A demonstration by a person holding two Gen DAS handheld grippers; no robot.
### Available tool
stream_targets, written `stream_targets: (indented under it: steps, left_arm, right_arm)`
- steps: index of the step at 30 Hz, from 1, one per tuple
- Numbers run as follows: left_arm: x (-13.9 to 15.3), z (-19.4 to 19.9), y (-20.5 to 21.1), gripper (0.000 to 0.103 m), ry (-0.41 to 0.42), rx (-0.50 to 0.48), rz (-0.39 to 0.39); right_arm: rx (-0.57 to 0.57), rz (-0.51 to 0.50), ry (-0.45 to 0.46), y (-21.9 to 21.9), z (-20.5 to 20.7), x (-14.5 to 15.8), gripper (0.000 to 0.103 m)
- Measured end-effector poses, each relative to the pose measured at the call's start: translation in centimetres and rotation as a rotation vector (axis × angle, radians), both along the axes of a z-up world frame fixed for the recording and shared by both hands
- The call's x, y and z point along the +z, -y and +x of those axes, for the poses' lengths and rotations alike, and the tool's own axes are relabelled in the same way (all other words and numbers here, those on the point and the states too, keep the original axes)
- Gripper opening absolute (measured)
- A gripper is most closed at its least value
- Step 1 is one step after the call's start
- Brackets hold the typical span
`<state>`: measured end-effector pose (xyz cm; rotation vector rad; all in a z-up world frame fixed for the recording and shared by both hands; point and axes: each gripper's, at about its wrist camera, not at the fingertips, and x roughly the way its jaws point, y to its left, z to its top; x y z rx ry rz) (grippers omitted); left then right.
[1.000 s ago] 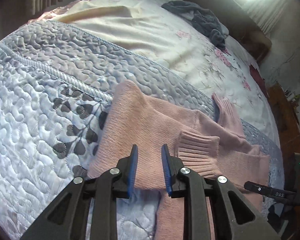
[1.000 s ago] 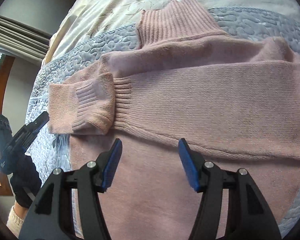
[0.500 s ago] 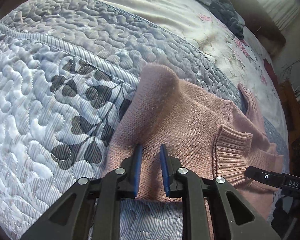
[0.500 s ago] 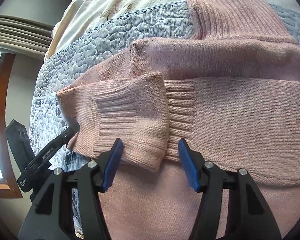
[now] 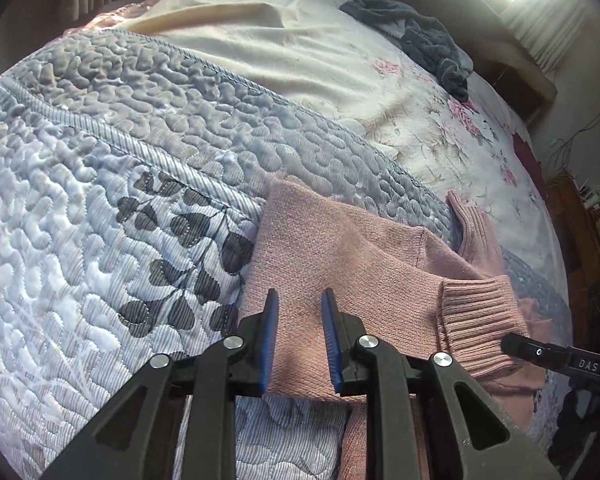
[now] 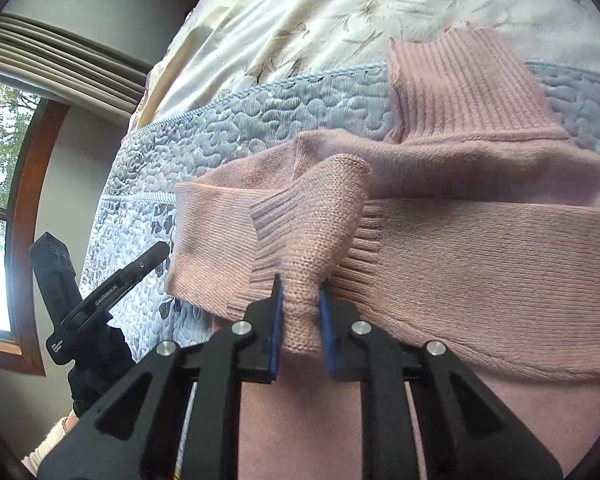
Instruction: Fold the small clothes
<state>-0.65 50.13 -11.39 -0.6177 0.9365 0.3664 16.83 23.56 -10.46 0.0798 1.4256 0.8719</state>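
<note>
Right tongs (image 6: 300, 320) pinching the pink sweater (image 6: 480, 260) cuff, left tongs (image 5: 298, 340) loose over the sleeve. Other tool reads "GenROBOT.AI" (image 6: 108, 295).

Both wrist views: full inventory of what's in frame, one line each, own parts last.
sweater: 1, pink knit, flat on the quilt, sleeves folded across the body
sleeve cuff: 1, pink ribbed, bunched up between the right fingers
quilt: 1, grey-blue with dark leaf print, under the sweater
floral sheet: 1, cream with pink flowers, beyond the quilt
dark garment: 1, dark grey, crumpled at the far end of the bed
window: 1, brown wooden frame, left edge of right view
left hand-held gripper: 1, black with blue pads, open over the sweater edge
right hand-held gripper: 1, black with blue pads, shut on the cuff
</note>
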Motion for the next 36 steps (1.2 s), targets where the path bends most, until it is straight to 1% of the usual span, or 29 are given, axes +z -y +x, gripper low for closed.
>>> stream_targets:
  steps: [4, 7, 9, 12, 15, 19, 21, 23, 24, 25, 26, 27, 28, 30, 33, 36]
  left_arm:
    - [-0.4, 1.9, 2.1, 0.021, -0.007, -0.04, -0.004]
    - [-1.0, 3.4, 4.1, 0.021, -0.02, -0.074, 0.003]
    - [-1.6, 4.4, 5.4, 0.021, -0.029, -0.1, 0.003]
    - [-2.5, 5.6, 6.9, 0.021, -0.062, -0.125, 0.024]
    - [-3.7, 6.3, 7.6, 0.021, -0.105, -0.137, 0.039]
    - [-4.8, 6.5, 7.7, 0.021, -0.131, -0.138, 0.046]
    - [-4.9, 6.6, 7.6, 0.021, -0.138, -0.135, 0.041]
    - [-4.6, 6.7, 7.6, 0.021, -0.149, -0.127, 0.032]
    - [-4.3, 6.8, 7.6, 0.021, -0.153, -0.123, 0.027]
    - [-3.8, 6.7, 7.7, 0.021, -0.147, -0.12, 0.021]
    - [-3.3, 6.7, 7.9, 0.022, -0.134, -0.121, 0.017]
    - [-2.7, 6.7, 8.2, 0.023, -0.12, -0.127, 0.016]
    - [-2.2, 6.7, 8.6, 0.025, -0.109, -0.137, 0.019]
    - [-1.8, 7.2, 9.8, 0.029, -0.103, -0.167, 0.021]
    - [-2.2, 8.2, 11.3, 0.029, -0.115, -0.201, 0.014]
    - [-3.1, 8.7, 11.7, 0.029, -0.133, -0.203, 0.011]
  right_arm:
    - [-0.041, -0.009, 0.026, 4.2, 1.6, 1.4, 0.015]
    - [-0.071, -0.055, 0.057, 7.1, 2.5, 1.2, 0.015]
    - [-0.089, -0.088, 0.063, 8.8, 3.1, 0.5, 0.015]
    - [-0.119, -0.113, 0.052, 10.7, 3.7, -1.1, 0.015]
    - [-0.138, -0.14, 0.032, 11.4, 4.1, -3.1, 0.015]
    - [-0.153, -0.182, 0.004, 11.6, 4.6, -5.7, 0.016]
    - [-0.14, -0.209, 0.005, 11.5, 4.6, -6.4, 0.019]
    - [-0.138, -0.227, 0.018, 11.6, 4.5, -6.0, 0.024]
    - [-0.142, -0.248, 0.044, 11.6, 4.4, -5.2, 0.03]
    - [-0.145, -0.27, 0.096, 11.6, 4.1, -4.1, 0.031]
    - [-0.131, -0.273, 0.155, 11.4, 3.6, -2.8, 0.033]
    - [-0.107, -0.26, 0.189, 11.1, 3.1, -1.8, 0.04]
    - [-0.075, -0.244, 0.205, 10.4, 2.6, -1.0, 0.044]
    - [-0.001, -0.237, 0.213, 8.7, 1.5, -0.7, 0.045]
    - [0.078, -0.273, 0.222, 5.8, 0.1, -1.7, 0.05]
    - [0.118, -0.336, 0.205, 4.1, -0.6, -4.0, 0.05]
